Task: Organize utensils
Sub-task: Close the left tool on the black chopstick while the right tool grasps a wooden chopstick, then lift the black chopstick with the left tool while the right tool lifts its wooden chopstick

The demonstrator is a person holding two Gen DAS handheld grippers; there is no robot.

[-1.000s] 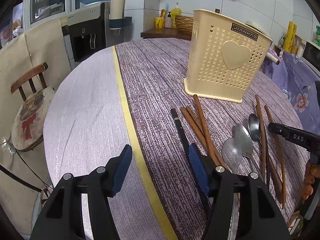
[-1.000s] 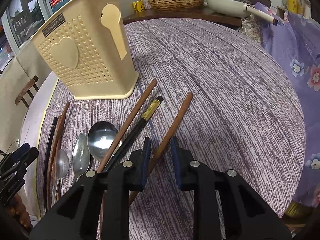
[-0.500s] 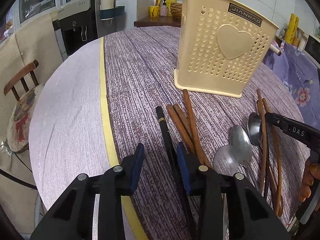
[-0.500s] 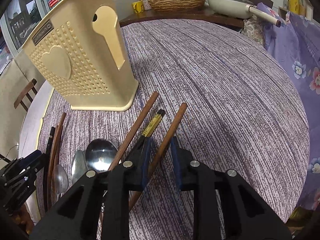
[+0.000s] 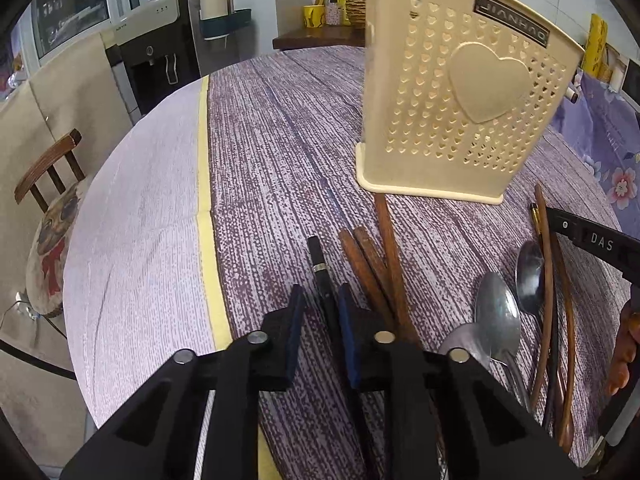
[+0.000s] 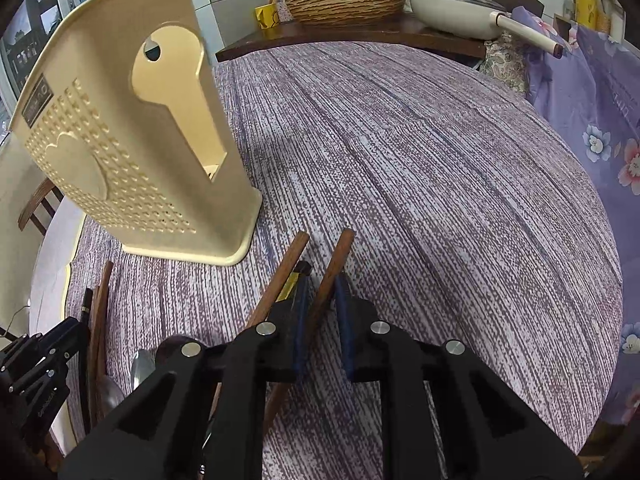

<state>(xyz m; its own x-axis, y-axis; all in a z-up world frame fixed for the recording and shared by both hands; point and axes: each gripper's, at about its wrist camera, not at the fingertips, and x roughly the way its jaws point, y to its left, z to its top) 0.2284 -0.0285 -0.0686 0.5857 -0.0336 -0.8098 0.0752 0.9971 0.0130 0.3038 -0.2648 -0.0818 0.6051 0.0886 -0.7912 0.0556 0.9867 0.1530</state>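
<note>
A round table (image 5: 280, 128) with a purple-and-white woven cloth fills both views, a yellow stripe (image 5: 204, 184) running down its left part in the left wrist view. At the bottom centre of that view the left gripper (image 5: 319, 307) has its blue-padded fingers narrowed around a black chopstick (image 5: 320, 268); small gaps show on either side of the stick, so whether the pads actually press it cannot be told. Just right of it lie three brown chopsticks (image 5: 376, 260) bunched together, the longest reaching up to the foot of the holder. Toward the lower right lie metal spoons (image 5: 500, 312) side by side, with more brown chopsticks (image 5: 548, 280) beside them near the frame edge, where part of the other gripper intrudes. In the right wrist view, bottom centre, the right gripper (image 6: 321, 295) is pinched on a brown chopstick (image 6: 338, 256) whose tip sticks up and forward between the pads. Immediately left of it lie another brown chopstick (image 6: 286, 272) and a black-and-gold one (image 6: 298, 274). Farther back, the cream plastic utensil holder (image 5: 464, 100), perforated with small hearts and one large heart on its face, stands upright on the cloth, upper right in the left view and upper left in the right view. Beyond the table are a wooden chair (image 5: 48, 168), a water dispenser (image 5: 156, 52) and a shelf with a wicker basket (image 6: 346, 0) and a pan (image 6: 456, 12).
</note>
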